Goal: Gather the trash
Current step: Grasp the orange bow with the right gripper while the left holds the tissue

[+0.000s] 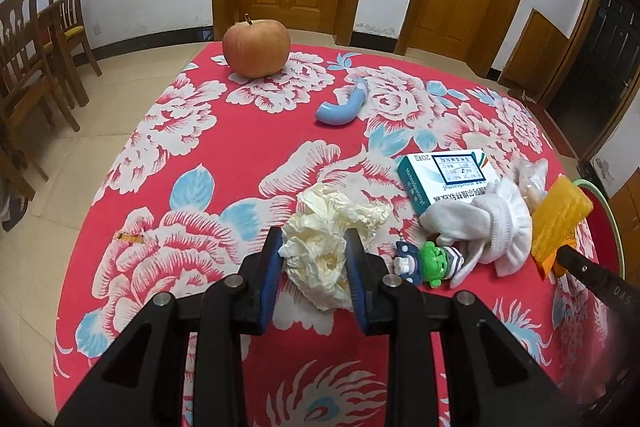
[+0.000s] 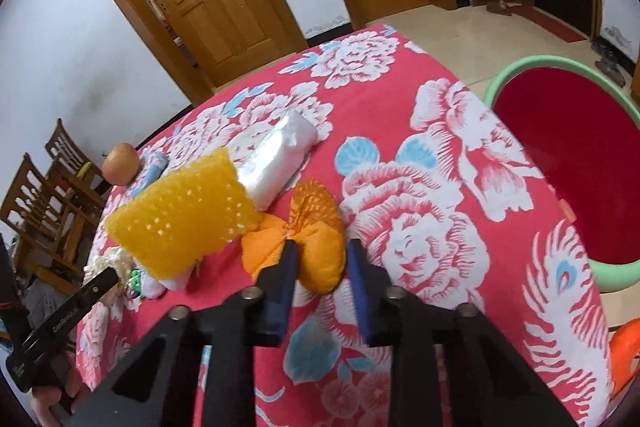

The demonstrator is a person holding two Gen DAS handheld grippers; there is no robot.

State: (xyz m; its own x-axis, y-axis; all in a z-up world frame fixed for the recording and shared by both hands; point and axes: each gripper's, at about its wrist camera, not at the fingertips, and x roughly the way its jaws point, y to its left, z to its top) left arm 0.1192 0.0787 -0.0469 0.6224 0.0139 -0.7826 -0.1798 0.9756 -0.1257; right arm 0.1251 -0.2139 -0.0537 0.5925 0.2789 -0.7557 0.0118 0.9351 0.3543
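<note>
1. Nearest the left wrist camera, the left gripper (image 1: 313, 263) has its blue pads pressed against both sides of a crumpled cream paper wad (image 1: 328, 247). It is pinching the wad, which looks to sit on or just above the floral tablecloth (image 1: 224, 155).
2. In the right wrist view, the right gripper (image 2: 322, 261) is spread, with an orange fabric bundle (image 2: 308, 239) lying partly between its fingers. Whether the pads touch it, I cannot tell.
3. A yellow foam fruit net (image 2: 188, 211) sits on a black tool part just left of the bundle, with a clear plastic bag (image 2: 280, 157) behind it.
4. The red bin with a green rim (image 2: 568, 163) stands beside the table on the right. Its visible interior shows no trash, so collecting seems to be at an early stage.
5. Likely trash left: the paper wad, the foam net, the plastic bag, perhaps the medicine box (image 1: 444, 179).
6. The apple (image 1: 256, 47), blue curved handle (image 1: 344, 105), white sock (image 1: 484, 223) and green toy figure (image 1: 434, 263) probably stay.
7. Pose: the left gripper reaches forward, low and level over the near table edge. The right one angles down over the table's right side, with the bin close on its right.
</note>
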